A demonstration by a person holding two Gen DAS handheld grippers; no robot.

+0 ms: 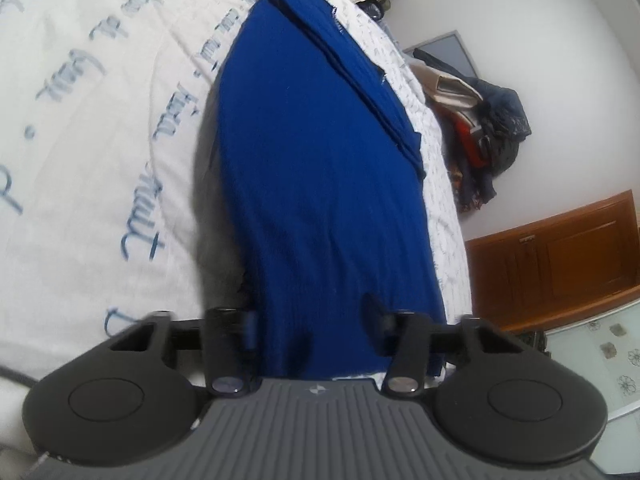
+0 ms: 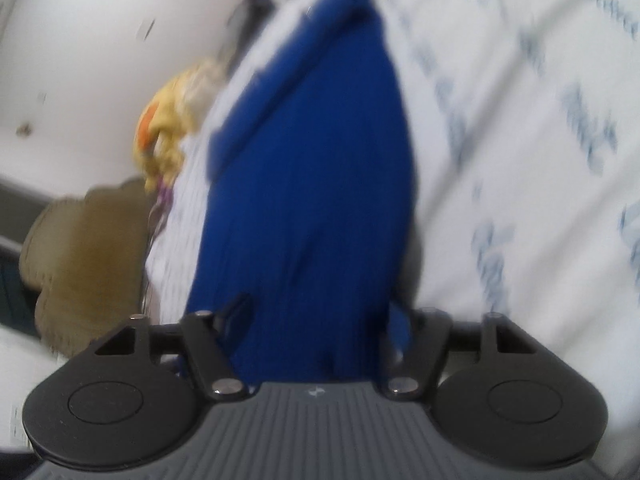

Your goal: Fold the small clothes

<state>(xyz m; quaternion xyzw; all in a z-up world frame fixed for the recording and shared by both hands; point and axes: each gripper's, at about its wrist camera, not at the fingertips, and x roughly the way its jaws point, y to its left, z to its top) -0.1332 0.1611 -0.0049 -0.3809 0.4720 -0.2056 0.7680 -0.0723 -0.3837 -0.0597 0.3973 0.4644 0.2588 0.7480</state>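
Blue garment (image 1: 320, 184) lies between the left tool's (image 1: 310, 320) fingers.

Blue garment (image 1: 320, 168): ribbed knit cloth, matt. Bed sheet (image 1: 100, 128), left of frame: white woven cotton, matt, printed script. Left gripper (image 1: 310, 320): matt black plastic, ridged grey housing, shiny metal pins. Cabinet (image 1: 560, 260), right edge: glossy varnished wood.

A home bedroom: script-printed bedsheet (image 1: 100, 120), heaped clothes (image 1: 488, 128), wooden cabinet (image 1: 560, 256) against the wall.
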